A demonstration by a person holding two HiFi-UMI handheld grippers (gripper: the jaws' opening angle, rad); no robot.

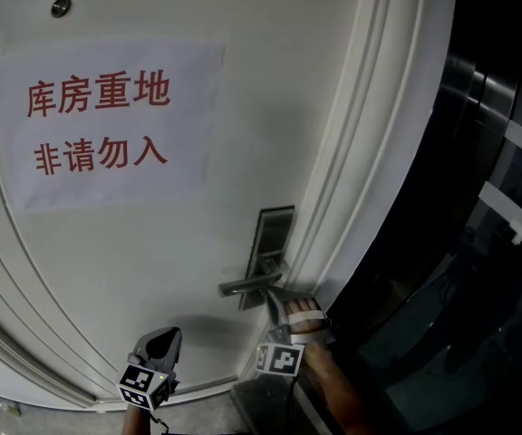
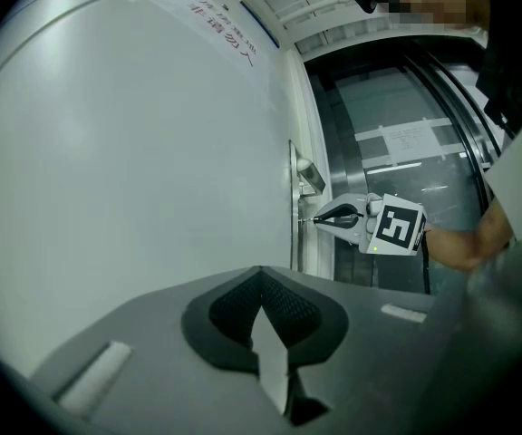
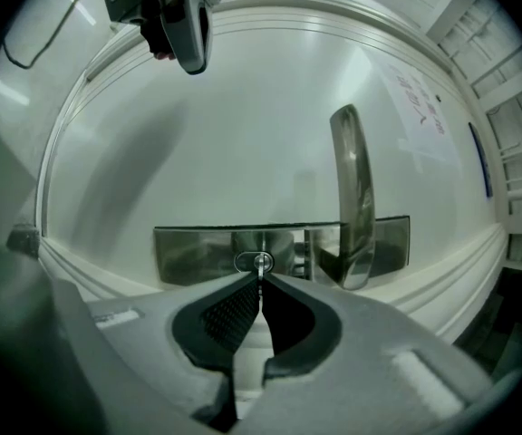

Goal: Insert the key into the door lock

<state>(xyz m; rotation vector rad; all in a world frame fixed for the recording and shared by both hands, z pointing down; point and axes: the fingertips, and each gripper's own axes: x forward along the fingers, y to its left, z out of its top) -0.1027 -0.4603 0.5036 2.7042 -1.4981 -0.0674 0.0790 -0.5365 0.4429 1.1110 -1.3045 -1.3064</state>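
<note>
The small silver key sits at the oval keyhole in the long brushed-metal lock plate. It is pinched between the tips of the right gripper, whose jaws are closed tight on it. The key's long axis runs level, in line with the jaws, and its tip points straight at the plate and the white door behind it. In the left gripper view it shows as a thin pin bridging the right gripper's nose and the plate's edge.

Only a sliver of the key shows. The dark ribbed pads cover the rest, and how far the blade has gone into the keyhole cannot be made out. In the head view the key is hidden altogether behind the curved metal lever handle, which juts from the plate just above the right gripper.

The left gripper hangs below the plate and to its left, well apart from it. Its jaws are pressed together with nothing between them.

Above and left of the plate is a white paper sign with red characters. The forearm behind the right gripper is cut off by the frame's lower edge.
</note>
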